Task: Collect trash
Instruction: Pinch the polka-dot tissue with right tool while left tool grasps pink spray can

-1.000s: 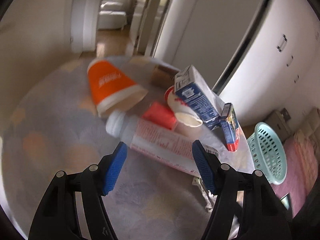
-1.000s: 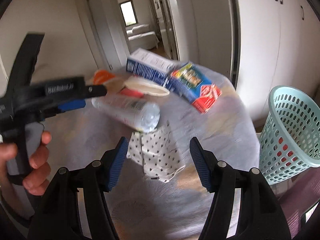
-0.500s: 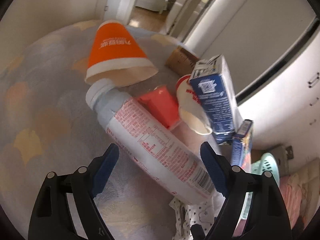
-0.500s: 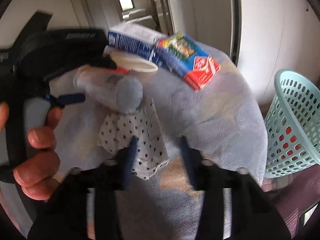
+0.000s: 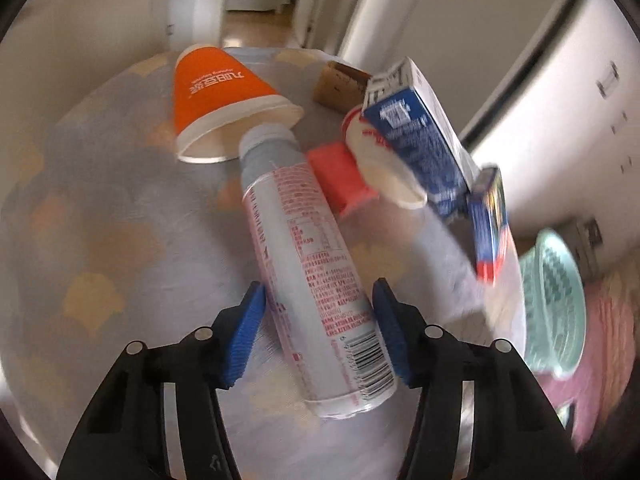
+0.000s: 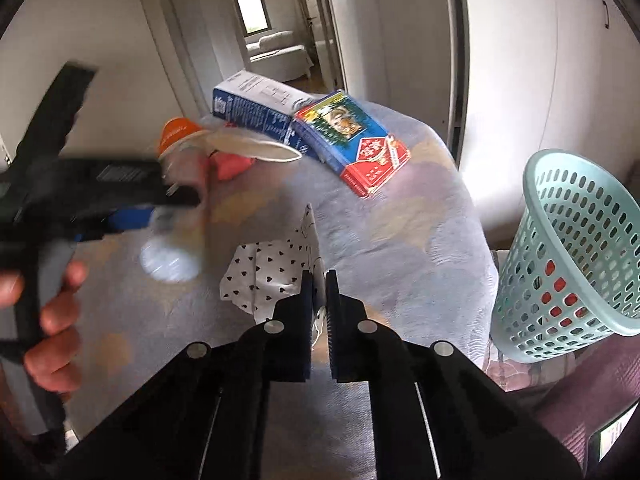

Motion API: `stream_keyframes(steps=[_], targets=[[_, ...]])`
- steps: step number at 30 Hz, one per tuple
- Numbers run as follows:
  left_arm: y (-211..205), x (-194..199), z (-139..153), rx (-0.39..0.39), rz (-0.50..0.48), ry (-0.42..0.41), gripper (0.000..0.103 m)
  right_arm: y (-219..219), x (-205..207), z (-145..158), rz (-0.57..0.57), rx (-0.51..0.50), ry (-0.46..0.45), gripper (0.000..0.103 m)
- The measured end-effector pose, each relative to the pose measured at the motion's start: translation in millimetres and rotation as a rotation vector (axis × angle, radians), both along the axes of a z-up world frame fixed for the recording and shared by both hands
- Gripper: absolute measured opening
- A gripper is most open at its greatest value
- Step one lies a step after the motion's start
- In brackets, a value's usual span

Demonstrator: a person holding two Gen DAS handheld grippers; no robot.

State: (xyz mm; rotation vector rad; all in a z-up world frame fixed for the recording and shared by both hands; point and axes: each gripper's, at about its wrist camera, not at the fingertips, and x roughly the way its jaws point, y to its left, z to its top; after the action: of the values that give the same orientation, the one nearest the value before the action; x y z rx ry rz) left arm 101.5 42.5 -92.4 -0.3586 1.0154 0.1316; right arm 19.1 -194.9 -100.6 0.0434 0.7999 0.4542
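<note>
A white plastic bottle (image 5: 308, 256) with red print lies between the blue pads of my left gripper (image 5: 318, 332), which is shut on its lower body. In the right wrist view the bottle (image 6: 176, 232) is blurred beside the hand-held left gripper (image 6: 132, 218). My right gripper (image 6: 318, 308) is shut on the edge of a white heart-patterned paper napkin (image 6: 268, 276) on the table. A teal perforated basket (image 6: 576, 256) stands to the right of the table, with red items inside.
On the patterned tablecloth (image 5: 120, 240) lie an orange paper cup (image 5: 224, 96), a red item (image 5: 340, 176), a white cup (image 5: 384, 160), a blue carton (image 5: 420, 140), a blue-red box (image 6: 356, 140) and a brown box (image 5: 340, 84). White cabinets stand behind.
My left gripper moved forward and closed around the bottle, which has turned lengthwise. My right gripper went from open to shut on the napkin.
</note>
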Motion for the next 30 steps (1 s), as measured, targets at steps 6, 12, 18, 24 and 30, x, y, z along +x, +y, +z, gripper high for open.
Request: stream_keyframes(steps=[6,12,18,24,30], targets=[[14.9,-23.4,-0.2,0.064,-0.122,-0.007,0.050,6.8,5.5,-1.6,-0.010,-0.001,0.011,0.005],[21.4,-29.5,-12.6,0.079,-0.143,-0.008,0.050,20.8,9.9,-10.3,0.001,-0.004,0.047,0.005],[20.9,-26.1,-22.5,0.050,-0.156,-0.025,0.053,21.4,14.0,-15.0,0.014,0.039,0.091,0.006],[10.0,-25.3,-20.8,0.036,-0.201,-0.051,0.061,19.4,14.5,-17.0,0.010,0.071,0.110,0.020],[12.3,-26.3,-24.7,0.036,-0.205,-0.052,0.050,26.4,12.9,-16.2,0.022,0.057,0.106,0.021]])
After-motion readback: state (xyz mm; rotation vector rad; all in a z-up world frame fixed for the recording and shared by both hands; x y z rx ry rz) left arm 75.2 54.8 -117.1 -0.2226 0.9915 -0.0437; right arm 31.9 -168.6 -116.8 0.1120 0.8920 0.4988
